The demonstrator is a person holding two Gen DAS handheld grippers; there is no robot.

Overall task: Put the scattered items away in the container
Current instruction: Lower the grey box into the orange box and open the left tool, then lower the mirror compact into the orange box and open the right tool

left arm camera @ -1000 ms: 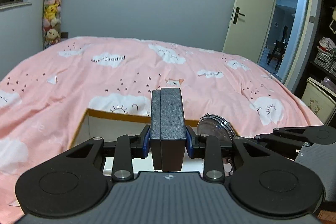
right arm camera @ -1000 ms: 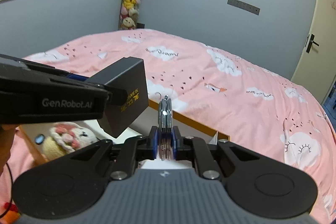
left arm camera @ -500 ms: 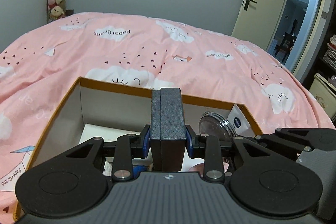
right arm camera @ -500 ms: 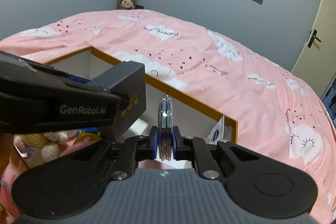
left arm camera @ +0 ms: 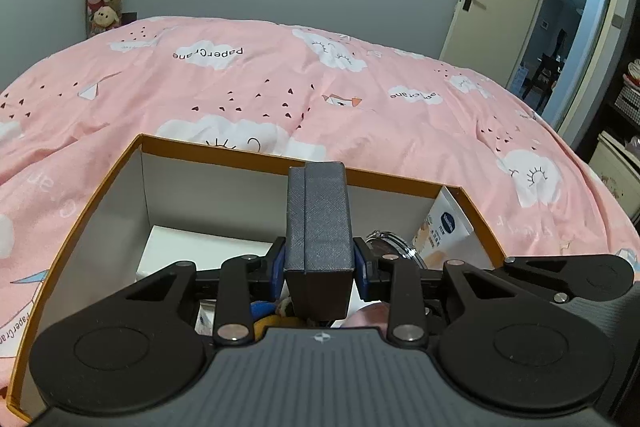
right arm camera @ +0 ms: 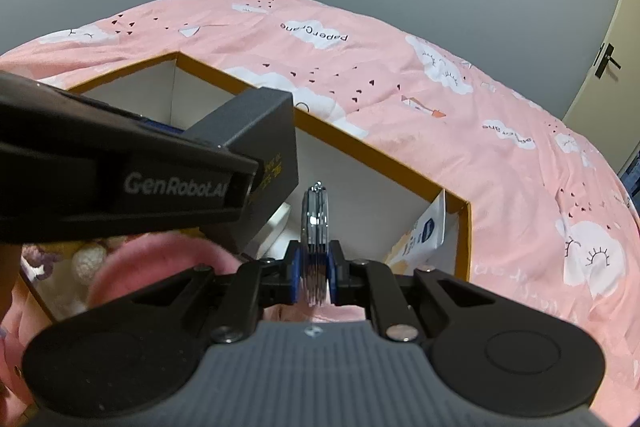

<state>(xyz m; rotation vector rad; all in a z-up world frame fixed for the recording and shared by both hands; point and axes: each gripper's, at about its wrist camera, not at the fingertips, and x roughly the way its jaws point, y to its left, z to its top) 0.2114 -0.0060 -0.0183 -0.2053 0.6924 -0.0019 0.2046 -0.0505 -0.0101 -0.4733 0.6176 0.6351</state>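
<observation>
My left tongs (left arm camera: 319, 263) pinch a dark box (left arm camera: 319, 227), my right tongs (right arm camera: 316, 267) a round tin (right arm camera: 316, 223), both over the open carton (left arm camera: 248, 155) on the bed (left arm camera: 280, 87). I should lower each onto bare floor, then release gently.

Pink cloud-print duvet (left arm camera: 400, 115), orange-rimmed box (left arm camera: 240, 153)

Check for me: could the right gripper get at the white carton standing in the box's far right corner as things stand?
Probably not yet. The right gripper is shut on a round metal disc, so its jaws are taken. The path to the white carton itself looks open.
</observation>
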